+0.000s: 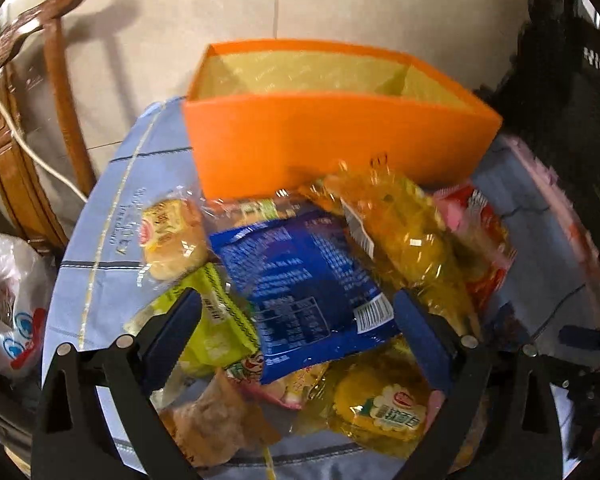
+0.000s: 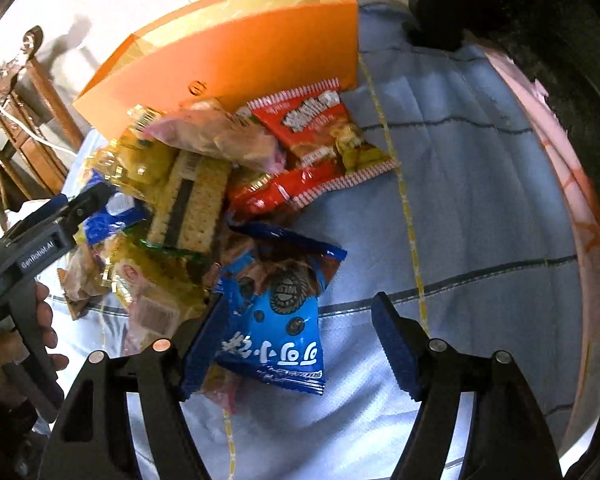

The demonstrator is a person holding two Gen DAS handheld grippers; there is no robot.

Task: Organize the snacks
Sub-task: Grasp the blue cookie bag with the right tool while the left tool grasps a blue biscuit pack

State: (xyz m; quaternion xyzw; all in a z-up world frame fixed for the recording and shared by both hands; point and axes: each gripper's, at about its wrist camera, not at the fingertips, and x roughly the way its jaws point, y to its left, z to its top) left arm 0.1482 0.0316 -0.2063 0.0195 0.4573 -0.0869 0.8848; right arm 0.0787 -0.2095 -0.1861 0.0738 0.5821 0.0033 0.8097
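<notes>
A pile of wrapped snacks lies on a round table with a light blue cloth (image 1: 100, 208). Behind the pile stands an open orange box (image 1: 324, 140), seen also in the right wrist view (image 2: 236, 60). My left gripper (image 1: 298, 322) is open, its fingers either side of a dark blue packet (image 1: 296, 276). A green packet (image 1: 212, 320) and a bun (image 1: 172, 240) lie left of it. My right gripper (image 2: 300, 344) is open over a bright blue cookie packet (image 2: 276, 316). Red packets (image 2: 320, 120) and crackers (image 2: 196, 200) lie beyond. The left gripper (image 2: 76, 208) shows at the left.
A wooden chair (image 1: 28, 128) with a white cable stands left of the table. A white plastic bag (image 1: 12, 304) sits below it on the floor. A dark object (image 1: 572, 92) is at the right. The pink table rim (image 2: 572, 184) curves on the right.
</notes>
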